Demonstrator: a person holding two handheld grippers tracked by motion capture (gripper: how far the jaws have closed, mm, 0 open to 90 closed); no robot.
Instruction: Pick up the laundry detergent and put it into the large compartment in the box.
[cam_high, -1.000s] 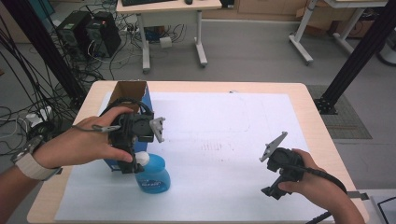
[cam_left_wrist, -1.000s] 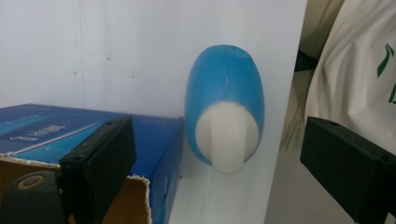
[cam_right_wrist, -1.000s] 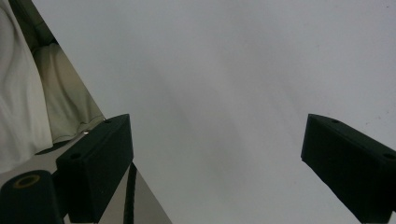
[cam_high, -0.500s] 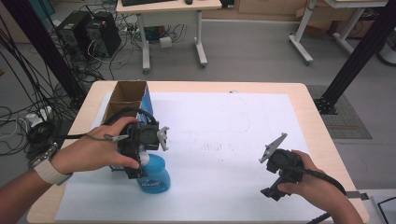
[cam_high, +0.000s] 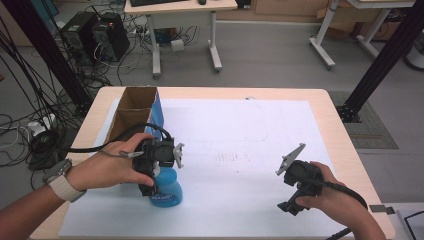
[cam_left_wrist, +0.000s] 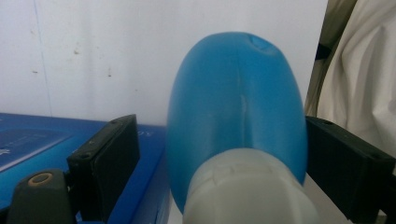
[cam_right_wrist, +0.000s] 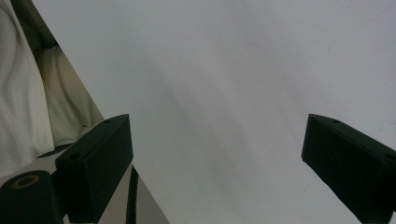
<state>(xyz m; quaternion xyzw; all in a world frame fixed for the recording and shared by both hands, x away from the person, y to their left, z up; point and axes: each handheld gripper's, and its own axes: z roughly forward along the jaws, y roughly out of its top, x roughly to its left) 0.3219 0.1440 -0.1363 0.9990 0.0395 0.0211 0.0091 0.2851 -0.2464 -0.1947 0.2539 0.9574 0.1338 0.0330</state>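
A translucent blue bottle (cam_high: 169, 194) with a white cap stands on the white sheet near the front left, beside an open cardboard box (cam_high: 131, 114) with a blue side. My left gripper (cam_high: 154, 184) reaches down over the bottle's top. In the left gripper view the bottle (cam_left_wrist: 233, 102) sits between the jaws, which have just been closing: the right jaw is at its side, while a gap remains at the left jaw. The left gripper (cam_left_wrist: 219, 137) is open around it. My right gripper (cam_high: 289, 202) rests at the front right, and in its own view the gripper (cam_right_wrist: 217, 140) is open with nothing between the jaws.
A white sheet (cam_high: 240, 125) covers most of the wooden table (cam_high: 341, 131). The blue side of the box (cam_left_wrist: 42, 140) lies close to the left jaw. Desks, computers and cables stand on the floor beyond the table.
My left hand has come down and slightly right, lowering its gripper around the bottle's top. The right hand has stayed where it was.
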